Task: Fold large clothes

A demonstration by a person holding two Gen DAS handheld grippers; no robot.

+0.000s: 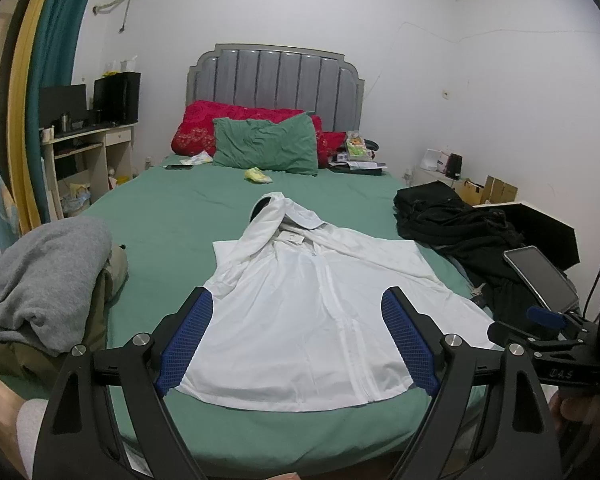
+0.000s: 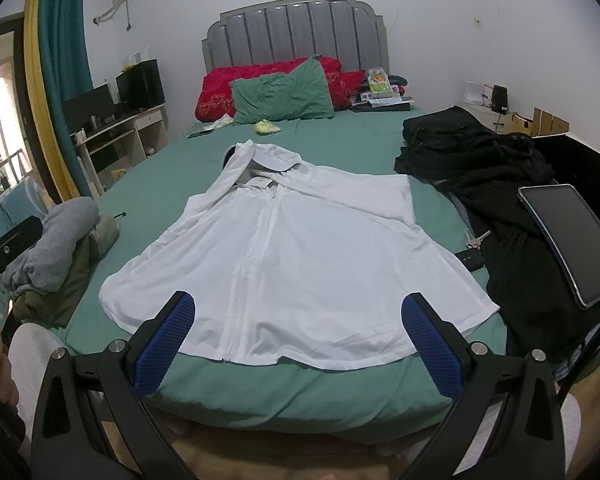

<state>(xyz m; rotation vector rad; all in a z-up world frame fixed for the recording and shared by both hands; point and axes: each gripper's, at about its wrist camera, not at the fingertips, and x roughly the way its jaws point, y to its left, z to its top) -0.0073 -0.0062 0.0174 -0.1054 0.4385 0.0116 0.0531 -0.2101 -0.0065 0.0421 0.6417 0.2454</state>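
White hooded jacket (image 2: 300,248) spread flat on the green bed (image 2: 172,184), both grippers held above its hem with nothing in them.

I see the jacket lying front up, zip closed down the middle, hood (image 1: 278,210) toward the headboard and hem at the near edge of the mattress. My left gripper (image 1: 298,320) has its blue fingers (image 1: 188,338) spread wide apart over the lower half of the jacket; my right gripper (image 2: 298,324) is just as wide apart over the hem. To the left of the jacket sits a grey folded garment (image 2: 48,248) on an olive one; to the right a heap of black clothes (image 2: 480,160), with keys (image 2: 476,240) beside it and a tablet (image 2: 568,240) on top. A green pillow (image 1: 266,146) leans on red bedding (image 1: 204,128).
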